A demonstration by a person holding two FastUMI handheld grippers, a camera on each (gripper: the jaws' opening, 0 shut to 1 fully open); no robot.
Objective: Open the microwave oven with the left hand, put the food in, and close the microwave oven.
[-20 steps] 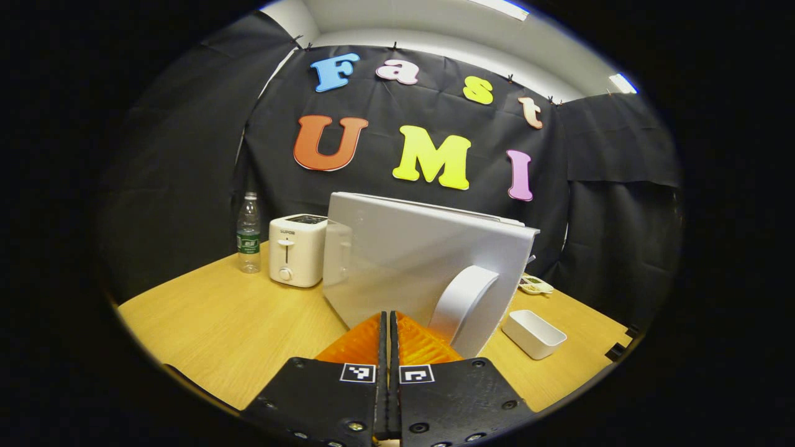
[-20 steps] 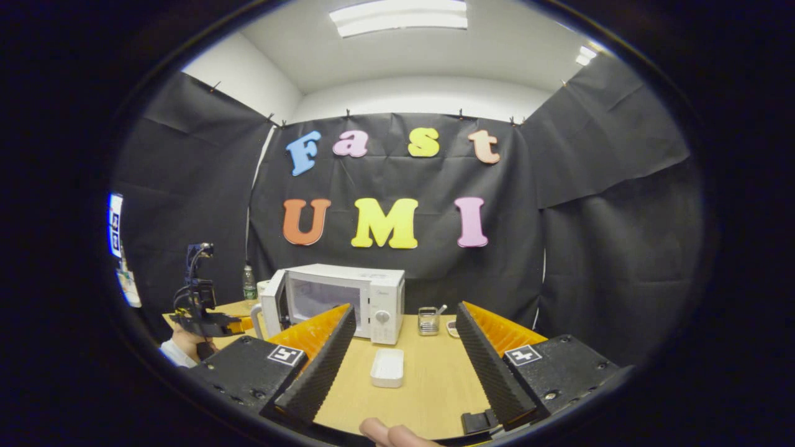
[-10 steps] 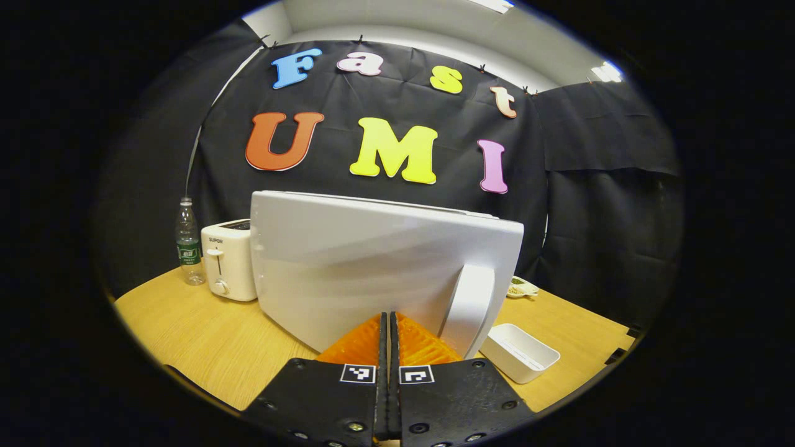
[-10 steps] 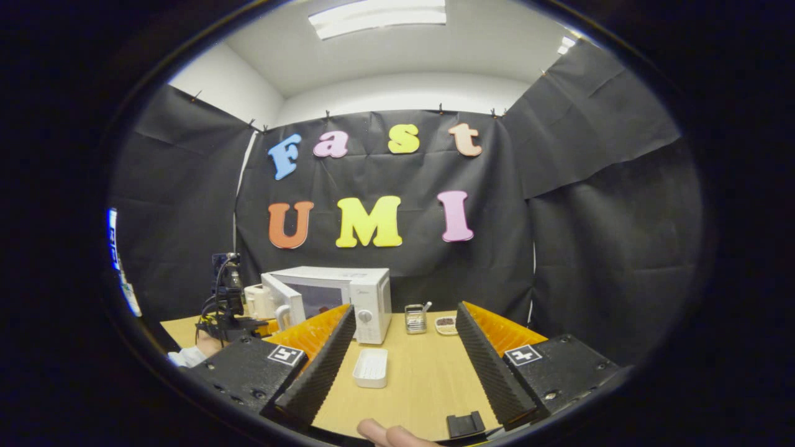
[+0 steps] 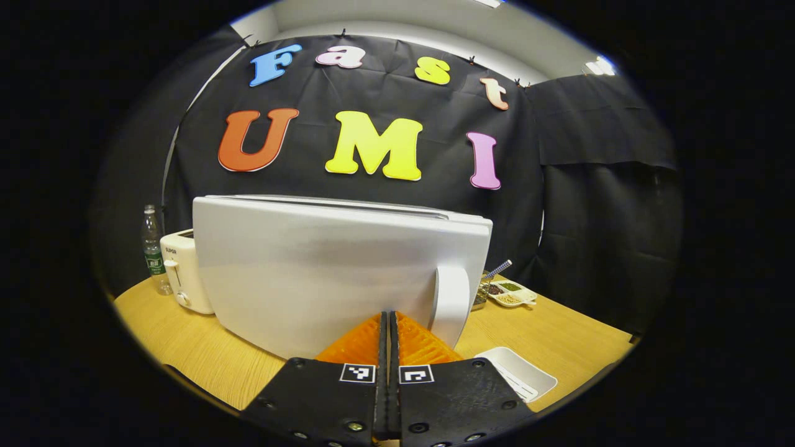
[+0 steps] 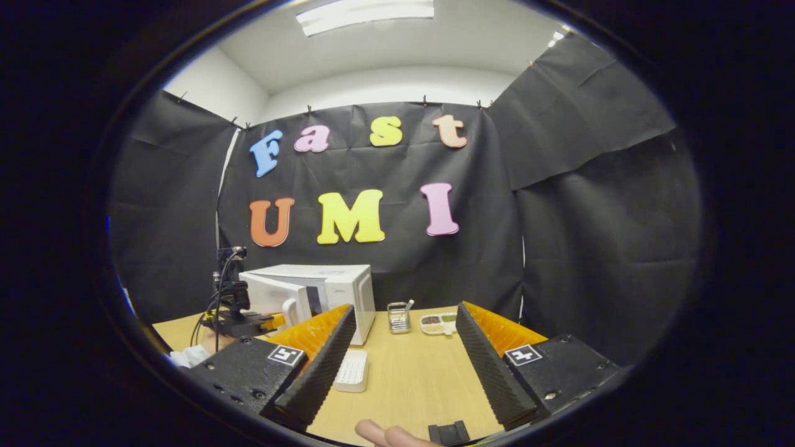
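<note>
With the left gripper (image 5: 388, 323) jaws pressed together against the microwave door (image 5: 323, 267) near its handle (image 5: 450, 304), push squarely until it latches, while the right gripper (image 6: 404, 338), jaws spread, waits above the counter (image 6: 410, 385) near the white tray (image 6: 352, 371).

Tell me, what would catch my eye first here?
The big white microwave door swung out close in front of the left gripper, with its curved handle just right of the shut fingers. In the right gripper view, the open right gripper hangs over the wooden table.
</note>
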